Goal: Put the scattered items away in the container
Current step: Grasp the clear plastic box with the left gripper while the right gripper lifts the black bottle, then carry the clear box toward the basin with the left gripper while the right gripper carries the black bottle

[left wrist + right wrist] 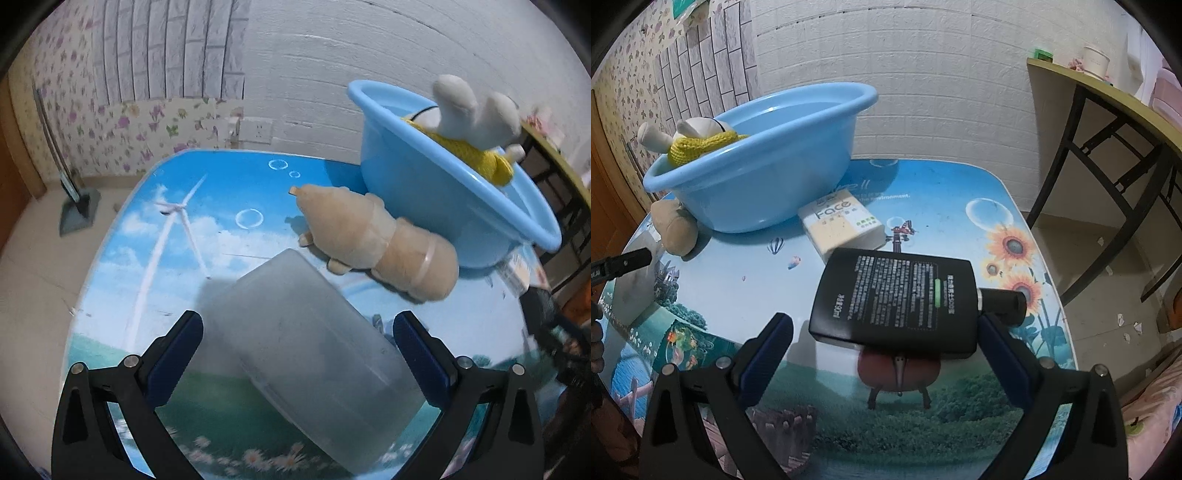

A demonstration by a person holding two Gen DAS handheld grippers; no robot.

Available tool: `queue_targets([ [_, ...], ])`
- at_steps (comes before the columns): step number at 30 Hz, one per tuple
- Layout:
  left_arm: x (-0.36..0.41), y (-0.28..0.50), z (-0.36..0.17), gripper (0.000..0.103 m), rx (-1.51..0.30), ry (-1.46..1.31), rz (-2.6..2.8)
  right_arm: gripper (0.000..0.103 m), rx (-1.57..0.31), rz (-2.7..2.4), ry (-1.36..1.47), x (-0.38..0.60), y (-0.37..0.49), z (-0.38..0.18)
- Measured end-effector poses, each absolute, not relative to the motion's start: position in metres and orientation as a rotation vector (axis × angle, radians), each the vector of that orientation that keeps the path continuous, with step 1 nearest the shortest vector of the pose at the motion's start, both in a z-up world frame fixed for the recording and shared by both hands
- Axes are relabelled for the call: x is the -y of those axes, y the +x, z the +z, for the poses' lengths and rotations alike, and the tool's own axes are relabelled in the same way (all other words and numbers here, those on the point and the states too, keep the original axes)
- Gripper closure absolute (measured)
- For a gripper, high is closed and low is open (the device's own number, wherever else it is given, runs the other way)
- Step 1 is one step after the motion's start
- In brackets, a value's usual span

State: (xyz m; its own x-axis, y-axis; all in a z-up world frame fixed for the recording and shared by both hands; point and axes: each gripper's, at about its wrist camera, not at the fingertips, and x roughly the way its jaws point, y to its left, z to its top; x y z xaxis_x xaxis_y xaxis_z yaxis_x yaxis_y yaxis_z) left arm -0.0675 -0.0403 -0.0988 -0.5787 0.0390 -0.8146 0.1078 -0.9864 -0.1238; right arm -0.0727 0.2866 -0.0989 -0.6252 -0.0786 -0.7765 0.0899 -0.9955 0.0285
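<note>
A light blue basin (406, 177) stands at the back of the picture-printed table, and a white plush with a yellow scarf (476, 110) lies in it. A tan plush (369, 236) lies on the table against the basin's near side. My left gripper (297, 325) is open, with a frosted plastic box (306, 354) lying between its fingers. My right gripper (884, 325) is open too. A flat black bottle (897, 295) lies on the table between its fingers, cap to the right. A "Face" tissue pack (842, 225) rests beside the basin (768, 184).
A dark-framed side table (1108, 96) with cups stands to the right of the table. A grey floor stand (74, 206) sits on the floor at the left, and a white brick wall runs close behind. One finger of the left gripper (624, 262) shows at the left edge.
</note>
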Motion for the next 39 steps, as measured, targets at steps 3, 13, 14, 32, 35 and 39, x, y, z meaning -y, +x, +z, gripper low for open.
queue_targets([
  [3,0.036,-0.061,-0.092,0.000,-0.152,1.409,-2.785,0.001,-0.020,-2.749,1.316,-0.287,-0.073,-0.099],
  [13,0.030,-0.055,-0.097,0.000,-0.186,1.484,-2.792,0.001,0.058,-2.729,1.349,-0.293,-0.079,-0.110],
  [14,0.027,-0.056,-0.099,0.000,-0.177,1.490,-2.788,0.001,0.070,-2.728,1.341,-0.294,-0.079,-0.109],
  [32,0.019,-0.067,-0.117,0.000,-0.030,1.460,-2.775,0.000,-0.016,-2.755,1.379,-0.285,-0.087,-0.114],
  [35,0.018,-0.069,-0.118,0.000,-0.035,1.453,-2.769,0.000,-0.012,-2.758,1.385,-0.285,-0.089,-0.115],
  [39,0.014,-0.066,-0.116,0.000,-0.037,1.449,-2.766,0.000,-0.011,-2.757,1.385,-0.285,-0.088,-0.114],
])
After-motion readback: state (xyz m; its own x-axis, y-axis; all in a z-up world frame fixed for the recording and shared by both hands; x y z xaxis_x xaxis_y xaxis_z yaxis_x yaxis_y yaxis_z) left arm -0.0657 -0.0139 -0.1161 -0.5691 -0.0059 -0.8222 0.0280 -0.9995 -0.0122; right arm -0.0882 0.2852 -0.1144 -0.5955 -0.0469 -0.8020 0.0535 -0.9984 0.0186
